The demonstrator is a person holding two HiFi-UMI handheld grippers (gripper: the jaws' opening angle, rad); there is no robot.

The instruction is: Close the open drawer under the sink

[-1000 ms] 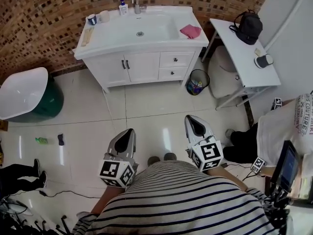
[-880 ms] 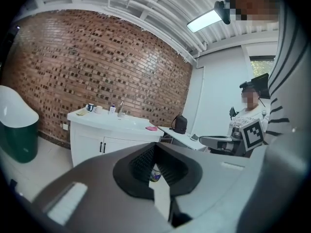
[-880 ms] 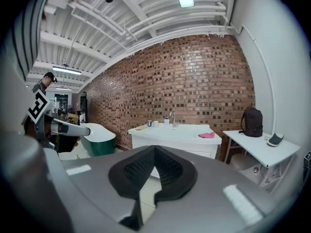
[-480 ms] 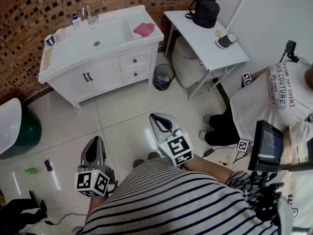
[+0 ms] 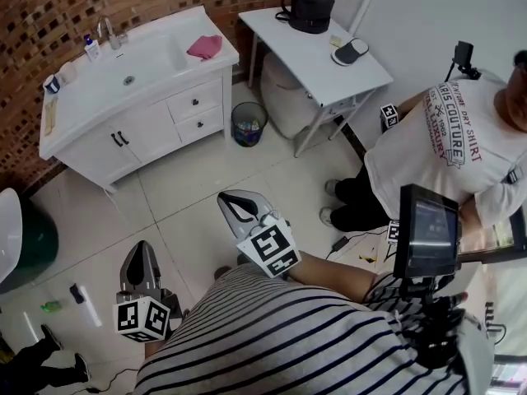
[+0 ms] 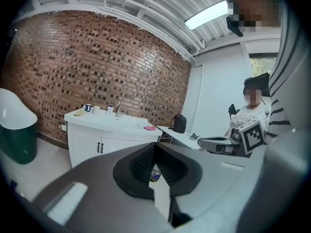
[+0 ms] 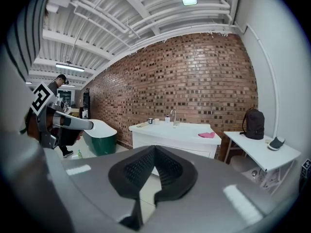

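Head view | left tool (image 5: 142, 250) clenched, empty | right tool (image 5: 227, 199) clenched, empty | bystander's shirt (image 5: 436, 130) reads "COUTURE"

Two drawers (image 5: 195, 99) (image 5: 200, 123) (both white), one bin (image 5: 247, 123), one backpack (image 5: 310, 5).

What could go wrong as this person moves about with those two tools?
Tripping looks possible: a cable lies on the floor near the bystander. The right tool sticks out nearby, so a turn might bump them. The bin beside the vanity could be kicked.
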